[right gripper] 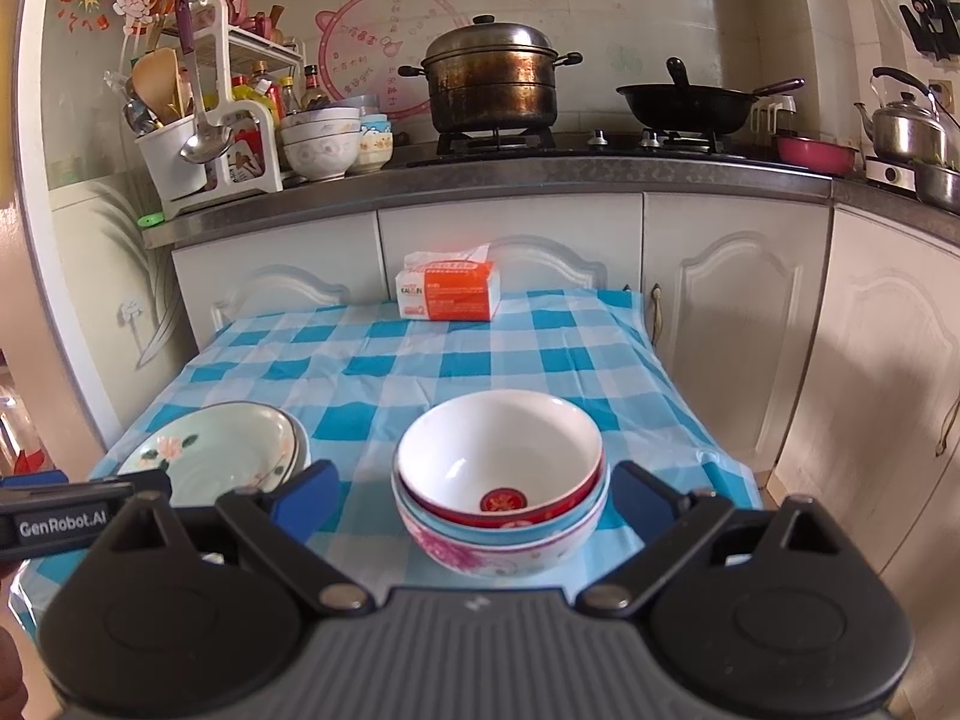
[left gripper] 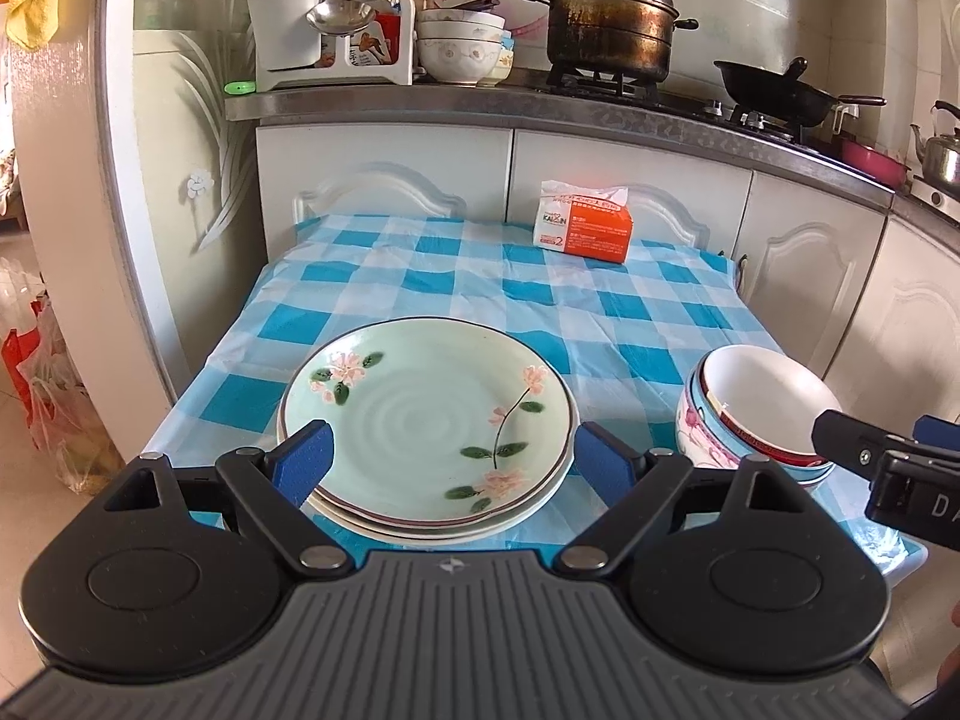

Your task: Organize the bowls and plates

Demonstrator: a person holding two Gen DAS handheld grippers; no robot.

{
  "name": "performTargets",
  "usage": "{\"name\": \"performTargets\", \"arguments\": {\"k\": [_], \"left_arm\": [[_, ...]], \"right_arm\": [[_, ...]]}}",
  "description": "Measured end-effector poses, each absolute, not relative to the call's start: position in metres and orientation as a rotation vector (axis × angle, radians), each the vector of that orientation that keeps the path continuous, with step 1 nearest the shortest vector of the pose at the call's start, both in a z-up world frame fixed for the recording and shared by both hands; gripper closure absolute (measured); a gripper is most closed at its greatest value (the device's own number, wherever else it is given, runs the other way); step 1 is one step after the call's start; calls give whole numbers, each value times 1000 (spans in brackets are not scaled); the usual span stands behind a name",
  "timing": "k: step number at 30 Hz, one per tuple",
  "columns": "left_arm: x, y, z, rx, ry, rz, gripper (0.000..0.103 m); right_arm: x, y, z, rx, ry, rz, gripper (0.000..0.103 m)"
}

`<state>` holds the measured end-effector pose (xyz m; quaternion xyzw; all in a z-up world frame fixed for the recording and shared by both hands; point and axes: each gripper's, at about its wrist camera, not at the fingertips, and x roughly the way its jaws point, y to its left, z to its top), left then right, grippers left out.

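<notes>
Plates, pale green ceramic with pink flowers (left gripper: 423, 420), lie stacked at the near left of the blue-and-white checked tablecloth (left gripper: 540, 300). Three nested bowls (right gripper: 501, 492), white inside, the top one red-rimmed, stand near right. An orange-and-white tissue pack (right gripper: 450, 294) sits at the far edge. The left gripper (left gripper: 447, 459) and right gripper (right gripper: 474, 495) both gape wide, holding nothing.

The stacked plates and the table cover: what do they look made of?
Stacked plates: probably glazed ceramic; glossy pale-green surface with window glare, painted flowers, dark rim line. Table cover: likely thin plastic sheet; blue-and-white checks, sharp creases and a slight sheen, not woven cloth as far as visible.
</notes>
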<state>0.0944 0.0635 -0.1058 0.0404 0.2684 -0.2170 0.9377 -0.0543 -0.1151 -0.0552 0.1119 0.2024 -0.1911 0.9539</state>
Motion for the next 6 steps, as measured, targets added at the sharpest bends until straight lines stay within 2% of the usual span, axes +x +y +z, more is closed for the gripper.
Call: {"name": "performTargets", "arguments": {"k": [6], "left_arm": [[96, 63, -107, 77, 543, -457, 0]], "right_arm": [[-51, -119, -59, 253, 429, -388, 3]]}}
